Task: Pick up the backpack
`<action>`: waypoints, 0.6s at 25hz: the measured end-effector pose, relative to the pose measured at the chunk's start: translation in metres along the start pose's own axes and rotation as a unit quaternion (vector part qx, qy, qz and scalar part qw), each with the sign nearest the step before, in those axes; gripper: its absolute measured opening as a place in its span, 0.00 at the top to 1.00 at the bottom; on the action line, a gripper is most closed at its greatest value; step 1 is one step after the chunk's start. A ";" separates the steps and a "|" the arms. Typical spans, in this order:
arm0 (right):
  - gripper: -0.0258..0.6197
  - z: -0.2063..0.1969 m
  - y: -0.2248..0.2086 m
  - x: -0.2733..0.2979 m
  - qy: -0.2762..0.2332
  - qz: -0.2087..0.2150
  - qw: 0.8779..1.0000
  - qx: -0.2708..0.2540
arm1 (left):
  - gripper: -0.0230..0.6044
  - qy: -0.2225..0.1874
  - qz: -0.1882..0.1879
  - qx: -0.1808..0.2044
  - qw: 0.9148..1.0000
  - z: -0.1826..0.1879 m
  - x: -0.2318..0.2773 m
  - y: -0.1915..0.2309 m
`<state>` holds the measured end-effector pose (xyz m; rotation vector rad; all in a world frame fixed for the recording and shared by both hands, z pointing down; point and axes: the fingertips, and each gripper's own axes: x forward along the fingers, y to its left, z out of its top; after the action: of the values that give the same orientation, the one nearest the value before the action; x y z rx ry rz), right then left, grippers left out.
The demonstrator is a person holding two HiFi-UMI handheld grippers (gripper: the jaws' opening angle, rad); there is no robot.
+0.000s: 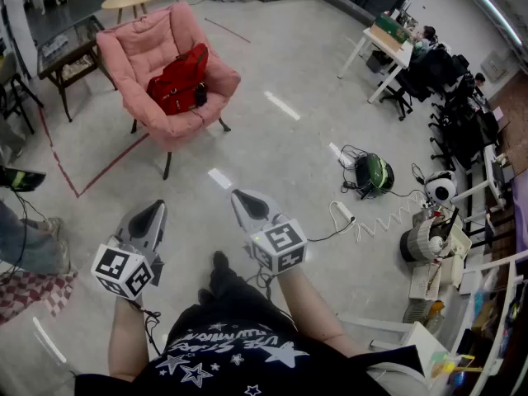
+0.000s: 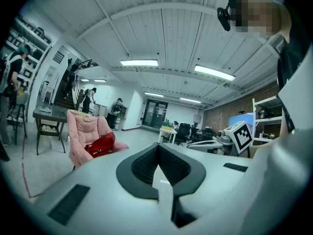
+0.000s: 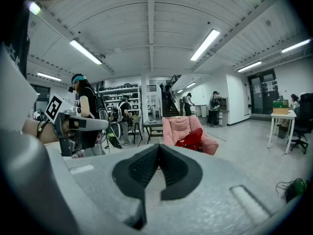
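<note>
Red backpack (image 1: 180, 81) propped in the pink armchair (image 1: 140, 44), well ahead of left gripper (image 1: 153, 211) and right gripper (image 1: 244, 196); both have jaws closed and empty, neither clearly nearer.

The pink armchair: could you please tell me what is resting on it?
A red backpack lies on the seat of the pink armchair, leaning against its backrest. Whatever is under the bag is covered.
</note>
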<state>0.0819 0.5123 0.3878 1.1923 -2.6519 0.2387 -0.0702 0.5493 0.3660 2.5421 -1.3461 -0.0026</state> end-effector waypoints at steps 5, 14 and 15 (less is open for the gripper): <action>0.96 -0.001 0.000 0.007 0.001 0.002 1.000 -0.004 | 0.95 0.000 0.001 -0.004 1.000 -0.001 0.004 0.004; 0.96 -0.011 -0.005 0.008 0.011 0.000 1.000 -0.001 | 0.95 0.019 -0.004 -0.007 1.000 -0.018 0.009 0.000; 0.96 -0.012 -0.005 0.008 0.013 0.000 1.000 0.001 | 0.95 0.021 -0.003 -0.008 1.000 -0.019 0.008 0.000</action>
<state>0.0822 0.5063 0.4017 1.1810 -2.6307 0.2549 -0.0631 0.5471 0.3853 2.5175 -1.3179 0.0382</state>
